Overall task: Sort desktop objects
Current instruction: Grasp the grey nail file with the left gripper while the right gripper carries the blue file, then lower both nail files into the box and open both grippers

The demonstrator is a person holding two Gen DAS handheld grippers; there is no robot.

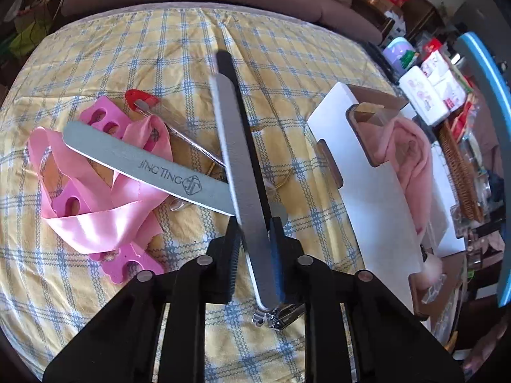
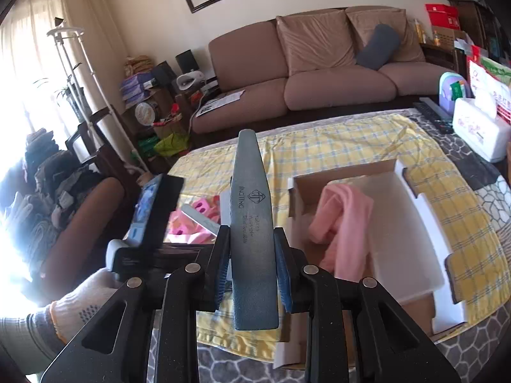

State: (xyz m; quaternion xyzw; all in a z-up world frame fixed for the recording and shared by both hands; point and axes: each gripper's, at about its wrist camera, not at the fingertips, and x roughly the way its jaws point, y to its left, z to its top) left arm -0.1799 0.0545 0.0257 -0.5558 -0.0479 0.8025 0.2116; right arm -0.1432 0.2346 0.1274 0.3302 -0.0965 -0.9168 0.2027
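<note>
Left wrist view, left to right. The yellow-and-blue checked tablecloth (image 1: 95, 63) lies bare along its far and left margins. Left of centre sits a cluster: pink foam toe separators (image 1: 124, 265), a pink satin ribbon (image 1: 95, 220) and a red-handled small tool (image 1: 140, 99). A grey printed nail file (image 1: 143, 166) lies flat across that cluster, long axis running from upper left down to lower right.

The left gripper (image 1: 255, 249) has its jaws closed on the edges of a long grey nail file (image 1: 236, 146). The file's long axis points away from the camera toward the far table edge, tilted slightly left, blade on edge. A metal nail clipper (image 1: 278, 317) lies under its near end. To the right stands an open white cardboard box (image 1: 370, 191) holding a pink cloth (image 1: 405, 156); beyond it the table edge is crowded.

Right wrist view. The right gripper (image 2: 252, 271) clamps a wide grey diamond-shaped nail buffer (image 2: 252, 223), long axis pointing straight ahead toward the brown sofa (image 2: 319, 73). The open box lies just right of it.
</note>
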